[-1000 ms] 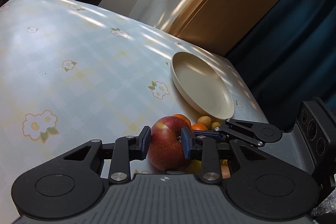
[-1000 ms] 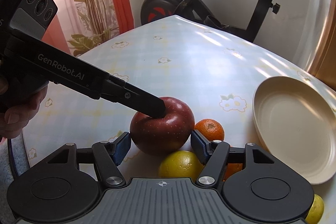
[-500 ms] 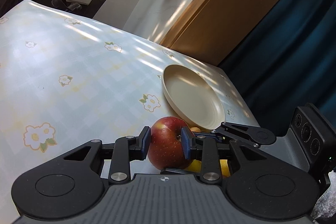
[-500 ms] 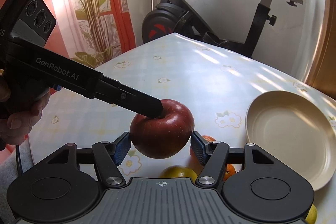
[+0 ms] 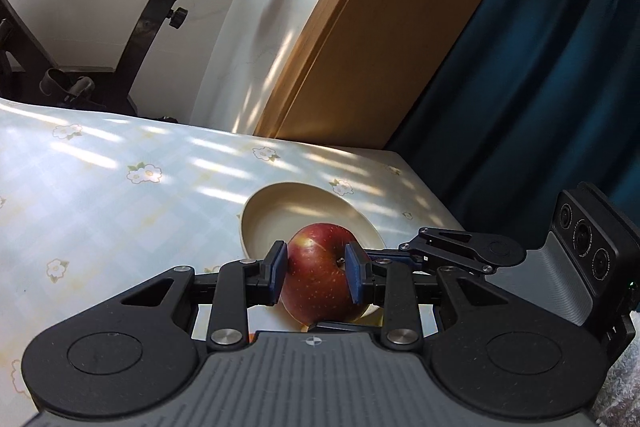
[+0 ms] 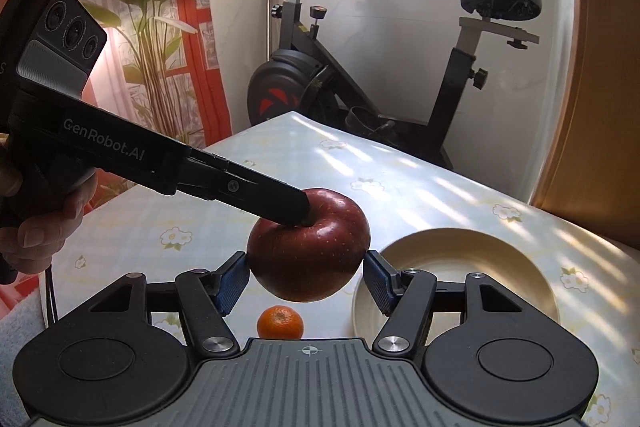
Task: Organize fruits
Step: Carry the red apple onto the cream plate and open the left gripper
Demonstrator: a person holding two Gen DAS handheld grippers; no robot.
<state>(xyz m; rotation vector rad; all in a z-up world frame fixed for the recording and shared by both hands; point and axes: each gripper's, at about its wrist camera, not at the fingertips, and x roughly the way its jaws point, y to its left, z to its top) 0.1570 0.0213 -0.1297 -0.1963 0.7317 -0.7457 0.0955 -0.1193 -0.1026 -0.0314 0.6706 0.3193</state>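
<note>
Two grippers on one red apple (image 6: pixel 308 255), which hangs clear above table (image 6: pixel 400 187). We clamp it w/ left gripper (image 5: pixel 316 277), blue pads top & bottom near stem. Right gripper (image 6: pixel 306 281) pads press apple's sides. Cream plate (image 6: pixel 460 267) near table's right edge, empty. Small orange (image 6: pixel 280 323) on cloth under apple. Hand (image 6: pixel 36 227) on left gripper's handle.
</note>
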